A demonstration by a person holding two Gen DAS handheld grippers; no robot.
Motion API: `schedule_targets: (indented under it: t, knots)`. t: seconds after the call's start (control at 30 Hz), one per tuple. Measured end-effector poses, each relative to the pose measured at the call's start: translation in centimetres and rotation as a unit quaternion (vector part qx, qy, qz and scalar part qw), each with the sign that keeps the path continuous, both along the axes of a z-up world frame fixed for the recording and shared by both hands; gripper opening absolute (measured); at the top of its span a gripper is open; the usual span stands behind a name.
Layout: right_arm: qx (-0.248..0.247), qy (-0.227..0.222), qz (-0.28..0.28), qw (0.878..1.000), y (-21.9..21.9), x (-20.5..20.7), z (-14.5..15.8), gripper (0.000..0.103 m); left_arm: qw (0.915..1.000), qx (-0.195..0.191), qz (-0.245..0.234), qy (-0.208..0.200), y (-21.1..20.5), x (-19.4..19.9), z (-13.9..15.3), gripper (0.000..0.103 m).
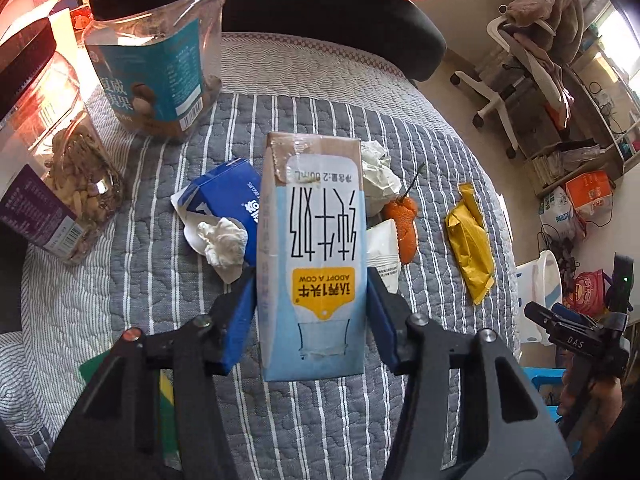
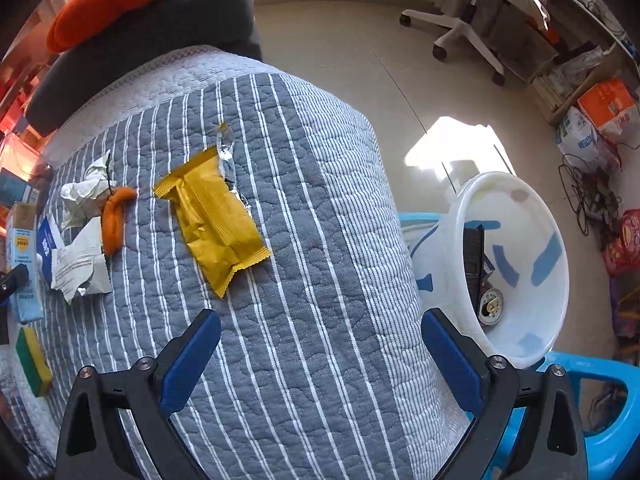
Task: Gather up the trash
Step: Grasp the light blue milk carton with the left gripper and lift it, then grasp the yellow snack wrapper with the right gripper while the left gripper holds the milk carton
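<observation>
My left gripper [image 1: 312,300] is shut on a light-blue milk carton [image 1: 314,240], its blue pads pressed to both sides, over the striped quilt [image 1: 320,420]. Behind the carton lie a blue box [image 1: 232,196], crumpled tissues [image 1: 224,240], a white wrapper [image 1: 384,252], an orange peel [image 1: 404,224] and a yellow wrapper [image 1: 470,240]. My right gripper [image 2: 320,344] is open and empty above the quilt [image 2: 300,360], a short way in front of the yellow wrapper [image 2: 216,216]. A white bin [image 2: 516,264] with some trash inside stands on a blue stool [image 2: 612,420] at the right.
Two clear snack jars [image 1: 156,60] [image 1: 48,160] stand at the left. A green-yellow sponge [image 2: 34,360] lies near the quilt's left edge. An office chair [image 1: 528,64], bags and cables crowd the floor at the right. A dark cushion [image 2: 160,32] sits at the back.
</observation>
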State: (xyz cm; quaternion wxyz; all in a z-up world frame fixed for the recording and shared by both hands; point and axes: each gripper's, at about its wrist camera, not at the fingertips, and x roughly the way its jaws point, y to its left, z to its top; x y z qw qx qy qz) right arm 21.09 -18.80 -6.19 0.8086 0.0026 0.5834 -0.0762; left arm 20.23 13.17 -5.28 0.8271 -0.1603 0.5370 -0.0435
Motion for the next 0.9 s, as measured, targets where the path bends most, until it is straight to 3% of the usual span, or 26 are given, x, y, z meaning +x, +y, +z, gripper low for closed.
schedule_targets:
  t: [0.33, 0.73, 0.9]
  knots:
    - [0.005, 0.002, 0.041, 0.999, 2.5, 3.1, -2.4, 0.101, 0.9995, 0.015, -0.017, -0.023, 0.9, -1.6, 1.4, 0.054]
    - [-0.026, 0.015, 0.092, 0.995, 7.0, 6.2, -6.6, 0.095, 0.9997, 0.012, -0.008, -0.018, 2.3, -2.2, 1.4, 0.054]
    - [-0.02, 0.013, 0.108, 0.994, 7.3, 6.3, -7.3, 0.068, 0.9997, 0.01, -0.016, -0.018, 1.5, -2.2, 1.5, 0.054]
